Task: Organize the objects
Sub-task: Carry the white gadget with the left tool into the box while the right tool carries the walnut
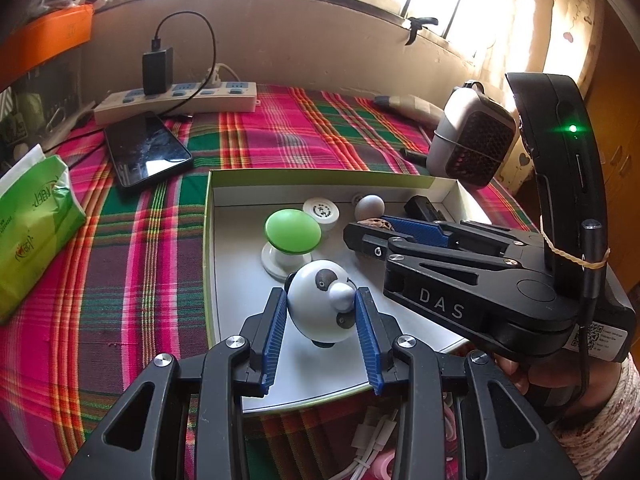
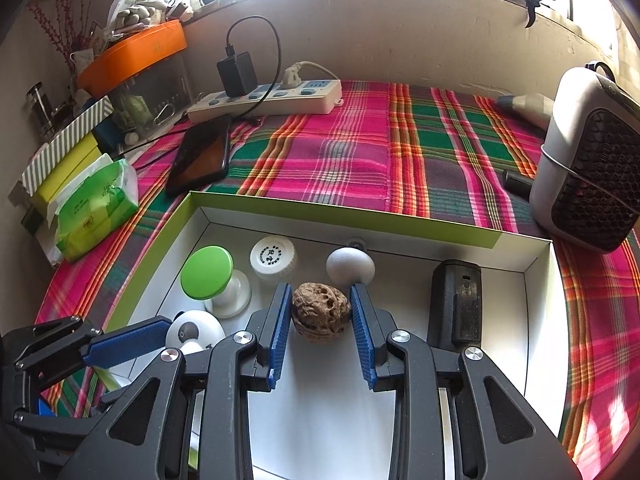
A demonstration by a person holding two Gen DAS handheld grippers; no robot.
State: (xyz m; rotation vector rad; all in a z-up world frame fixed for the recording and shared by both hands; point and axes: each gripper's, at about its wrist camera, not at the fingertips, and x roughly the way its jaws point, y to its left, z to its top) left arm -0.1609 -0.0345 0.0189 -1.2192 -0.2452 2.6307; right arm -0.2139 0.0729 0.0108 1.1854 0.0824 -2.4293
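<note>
Both wrist views close, angled down, window-facing; shared: white box.

In the left wrist view, the right gripper covers most of the walnut, so only a brown sliver shows above its fingers, and it hides the lower part of the black block. The print on the white cap is too small to read. The cables at the bottom edge are cut off and half hidden behind the left gripper's arms. In the right wrist view, the panda toy is partly hidden behind the gripper's frame, and the fan runs off the right edge.
</note>
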